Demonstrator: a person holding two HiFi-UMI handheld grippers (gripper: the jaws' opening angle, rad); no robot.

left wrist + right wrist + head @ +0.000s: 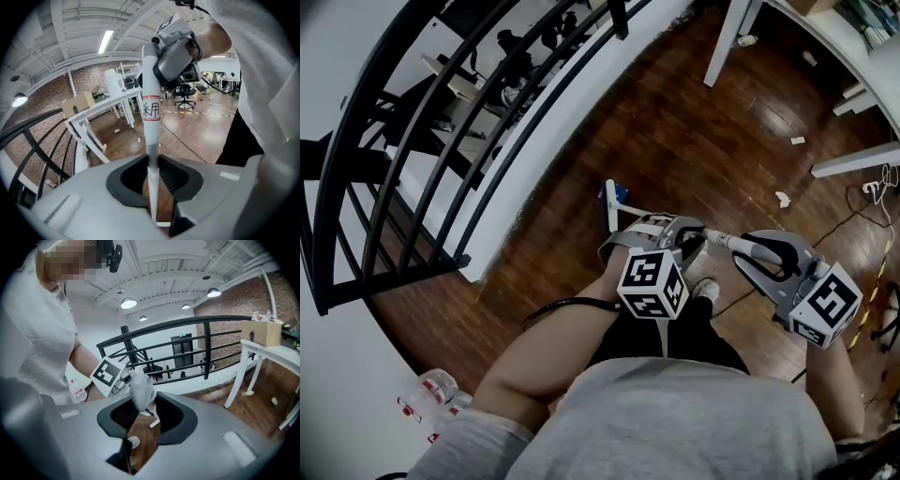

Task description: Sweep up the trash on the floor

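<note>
Both tools hold one broom; the left tool (661, 232) is closed on the white handle (151, 122), which fills the narrow gap between its jaws in the left gripper view; the right tool (757, 253) is closed on the grey grip (139, 390) at the handle's upper end, seen pinched between its jaws in the right gripper view.

In the head view the handle's long axis runs from the right tool, down and to the left through the left tool, to the head (612, 202) on the wooden floor (703, 141), close to the white kerb under the black railing (487, 141); the left tool is therefore the lower and nearer to the head, the right the upper pivot.

The trash is a scatter of small white scraps; one (782, 199) lies to the right of the head and well apart from it, another (798, 141) farther on, near the white legs (722, 42) of a surface; none touches the head.

So the coming stroke likely turns on this: the scraps lie ahead and to the right of the head, and the head must be carried across that way before any sweeping; no scrap looks gathered yet.
</note>
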